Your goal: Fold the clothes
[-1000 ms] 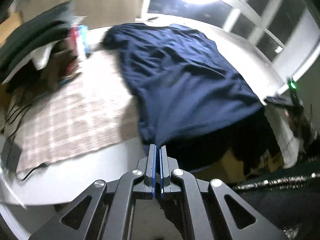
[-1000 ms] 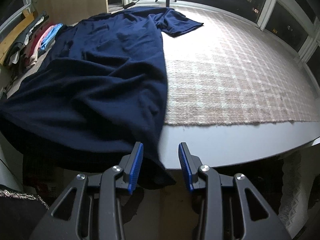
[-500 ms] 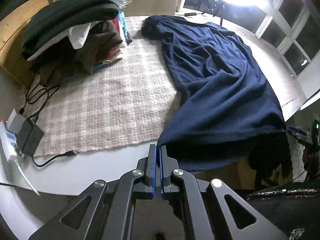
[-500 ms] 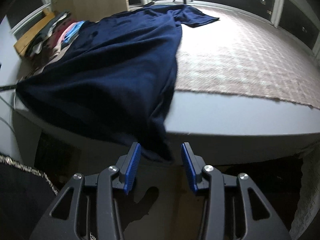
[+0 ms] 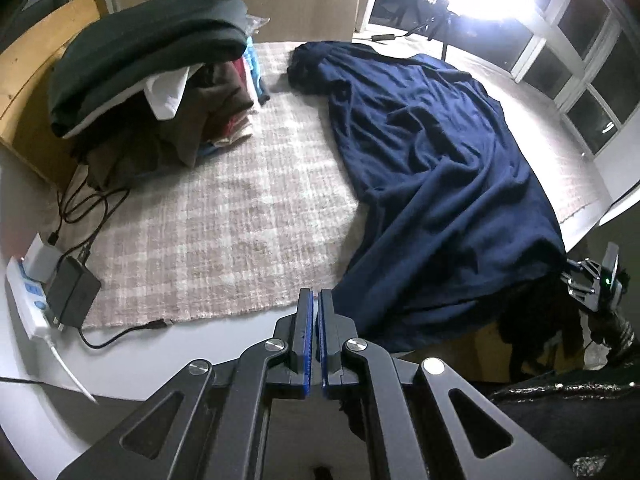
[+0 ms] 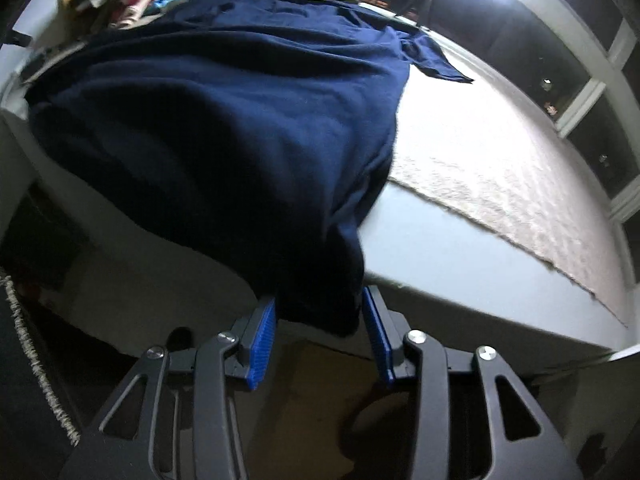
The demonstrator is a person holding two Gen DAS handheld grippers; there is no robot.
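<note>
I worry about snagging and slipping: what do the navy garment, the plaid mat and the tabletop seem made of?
Navy garment: apparently a soft matte knit, perhaps cotton jersey; it drapes in loose folds.
Plaid mat: looks like coarse woven textile, with a nubby surface and a frayed edge.
Tabletop: smooth, pale, slightly glossy, possibly laminate or painted board; uncertain.

Shirt (image 5: 432, 184) lies on mat (image 5: 208, 232), right of clothes pile (image 5: 160, 80); its near hem hangs over table (image 5: 160, 360) edge. Power strip (image 5: 24, 296) and charger (image 5: 72, 292) sit at mat's left near corner. Hem corner (image 6: 320, 300) hangs between right gripper (image 6: 320, 332) fingers.
</note>
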